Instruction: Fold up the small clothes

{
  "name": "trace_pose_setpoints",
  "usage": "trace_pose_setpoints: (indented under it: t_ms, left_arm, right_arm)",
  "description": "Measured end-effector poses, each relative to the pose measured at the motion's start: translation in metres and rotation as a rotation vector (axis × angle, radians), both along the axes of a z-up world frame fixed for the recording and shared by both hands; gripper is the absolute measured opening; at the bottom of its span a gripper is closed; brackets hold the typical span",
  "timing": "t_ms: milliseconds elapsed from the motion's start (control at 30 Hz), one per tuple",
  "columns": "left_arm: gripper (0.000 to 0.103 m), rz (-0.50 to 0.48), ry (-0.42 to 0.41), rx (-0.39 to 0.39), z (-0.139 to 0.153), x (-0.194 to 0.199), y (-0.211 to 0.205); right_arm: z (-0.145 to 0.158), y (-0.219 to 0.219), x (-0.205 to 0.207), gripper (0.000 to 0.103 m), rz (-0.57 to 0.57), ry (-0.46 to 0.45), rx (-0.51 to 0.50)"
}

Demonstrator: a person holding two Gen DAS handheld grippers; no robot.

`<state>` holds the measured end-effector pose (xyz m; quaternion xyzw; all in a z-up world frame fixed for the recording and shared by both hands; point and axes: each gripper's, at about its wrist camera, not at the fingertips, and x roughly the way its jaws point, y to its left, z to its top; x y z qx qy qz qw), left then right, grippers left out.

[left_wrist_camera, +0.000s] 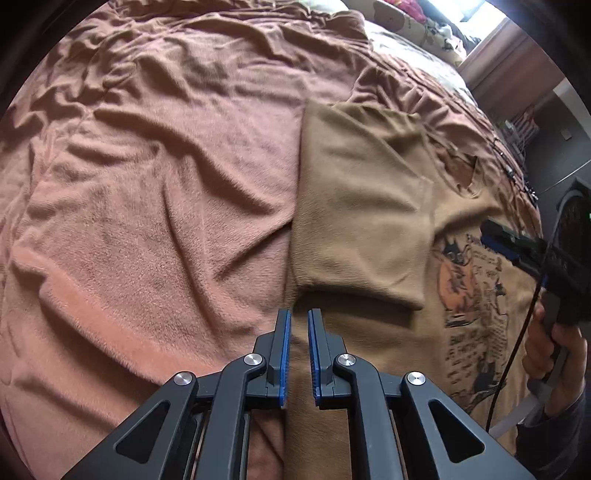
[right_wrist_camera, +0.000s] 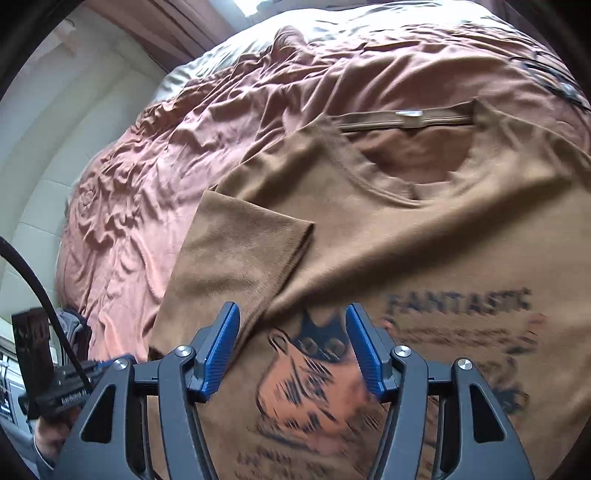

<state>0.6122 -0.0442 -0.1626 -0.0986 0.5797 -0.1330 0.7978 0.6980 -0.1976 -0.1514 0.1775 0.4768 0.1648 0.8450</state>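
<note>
A tan T-shirt (left_wrist_camera: pixel 369 206) with an orange and black cat print (right_wrist_camera: pixel 314 380) lies front up on a salmon bedspread (left_wrist_camera: pixel 147 184). One sleeve (right_wrist_camera: pixel 243 251) is folded in over the chest, and the neckline (right_wrist_camera: pixel 406 162) points to the far side. My left gripper (left_wrist_camera: pixel 299 314) hovers at the shirt's folded left edge; only a narrow gap parts its blue pads (left_wrist_camera: pixel 284 354), and nothing is between them. My right gripper (right_wrist_camera: pixel 292 308) stands open above the print with nothing held. It also shows in the left wrist view, the right gripper (left_wrist_camera: pixel 495 236) over the print.
The rumpled bedspread (right_wrist_camera: pixel 147 177) reaches far to the left of the shirt. Patterned bedding (left_wrist_camera: pixel 417 26) lies at the head of the bed. A black cable (right_wrist_camera: pixel 37 280) hangs by the left gripper (right_wrist_camera: pixel 110 363), and a hand (left_wrist_camera: pixel 554 354) holds the right one. A pale wall (right_wrist_camera: pixel 44 147) borders the bed.
</note>
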Motion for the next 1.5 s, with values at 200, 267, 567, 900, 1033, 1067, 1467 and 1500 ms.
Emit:
trace_pose_setpoints:
  t_ms: [200,267,567,900,1033,1067,1467,1500]
  left_arm:
    - [0.053,-0.006,-0.068,-0.017,0.028,-0.009,-0.023]
    - [0.056,-0.013,-0.074,-0.022,0.035,-0.011,-0.031]
    - [0.063,-0.077,-0.122,-0.042,0.065,-0.014,-0.093]
    - [0.066,-0.138,-0.146,-0.067,0.082,-0.015,-0.164]
    - [0.066,-0.16,-0.145,-0.067,0.082,-0.017,-0.192]
    - [0.066,-0.164,-0.144,-0.068,0.082,-0.017,-0.198]
    - [0.066,-0.189,-0.131,-0.065,0.068,-0.005,-0.251]
    - [0.066,-0.192,-0.128,-0.063,0.066,-0.003,-0.255]
  right_arm:
    - [0.019,-0.043,-0.041,0.058,-0.046,-0.024,-0.025]
    - [0.026,-0.06,-0.054,0.058,-0.065,-0.031,-0.03]
    - [0.054,-0.139,-0.11,0.062,-0.165,-0.054,-0.027]
    - [0.066,-0.231,-0.166,0.063,-0.321,-0.035,-0.014]
    - [0.063,-0.263,-0.182,0.063,-0.386,-0.021,-0.018]
    - [0.062,-0.272,-0.186,0.063,-0.405,-0.016,-0.016]
    - [0.046,-0.344,-0.206,0.057,-0.543,0.018,0.004]
    - [0.044,-0.348,-0.204,0.057,-0.546,0.022,0.002]
